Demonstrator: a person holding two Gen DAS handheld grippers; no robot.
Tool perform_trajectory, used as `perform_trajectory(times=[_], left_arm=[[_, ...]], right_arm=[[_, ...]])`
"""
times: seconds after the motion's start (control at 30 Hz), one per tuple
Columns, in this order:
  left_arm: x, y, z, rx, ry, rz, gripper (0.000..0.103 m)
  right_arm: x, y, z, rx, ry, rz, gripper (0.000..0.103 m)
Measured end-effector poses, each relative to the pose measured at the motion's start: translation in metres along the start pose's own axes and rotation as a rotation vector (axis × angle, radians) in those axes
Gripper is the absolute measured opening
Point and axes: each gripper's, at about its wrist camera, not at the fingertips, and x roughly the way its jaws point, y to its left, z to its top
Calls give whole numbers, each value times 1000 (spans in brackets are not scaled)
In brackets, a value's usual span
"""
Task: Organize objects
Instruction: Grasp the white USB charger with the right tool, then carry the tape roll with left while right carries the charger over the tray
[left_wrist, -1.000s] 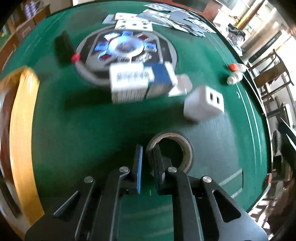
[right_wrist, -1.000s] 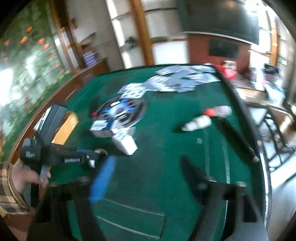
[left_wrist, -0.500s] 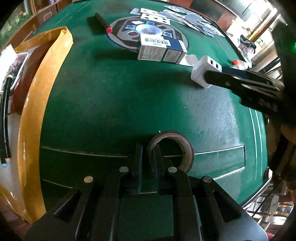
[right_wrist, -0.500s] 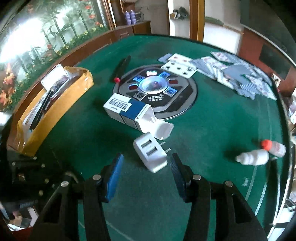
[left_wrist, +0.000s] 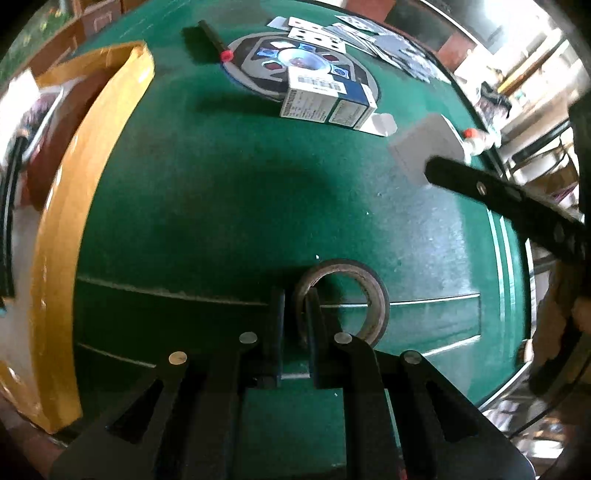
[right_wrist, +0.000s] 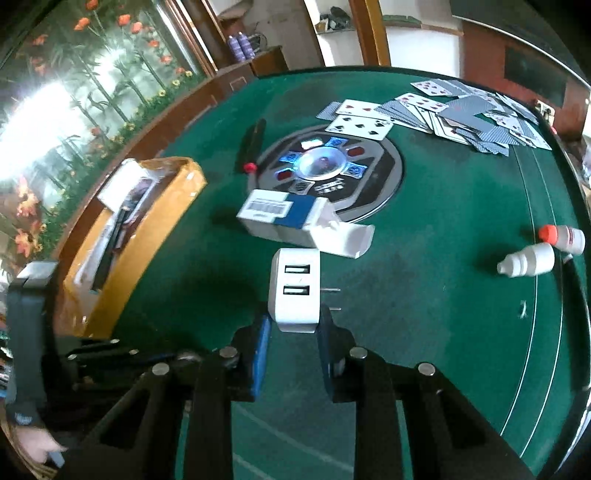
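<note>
1. left gripper (left_wrist: 295, 325) fingers pinch the tape roll (left_wrist: 341, 301) wall; light, stiff ring.
2. right gripper (right_wrist: 293, 343) fingers open, straddling the usb charger (right_wrist: 293, 290) on the green surface (right_wrist: 424, 314); hard, smooth, grip flat sides.

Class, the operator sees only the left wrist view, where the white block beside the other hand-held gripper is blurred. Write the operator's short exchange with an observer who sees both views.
Operator: What is that blurred white block?
Observer: A USB charger lying on the green table, with two ports facing up.
Operator: How does the right hand-held gripper sit on it?
Observer: The right hand-held gripper has one finger on each side of the charger's near end. I cannot confirm that they are touching it.
</note>
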Motion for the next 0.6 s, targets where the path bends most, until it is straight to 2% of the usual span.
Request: perform_trajectory(times=[0.07, 0.23, 0.43, 0.6], left_arm=[[-4, 6, -2, -38, 3, -43, 9], [-25, 17, -5, -39, -18, -86, 9], [-66, 46, -9, -20, -54, -83, 9], [-92, 88, -11, -81, -88, -88, 9]], right_arm=[[-7, 8, -6, 0, -11, 10, 23], [-20, 20, -11, 10, -35, 7, 23], [-18, 37, -6, 24, -37, -12, 23], [-7, 66, 4, -2, -38, 4, 23]])
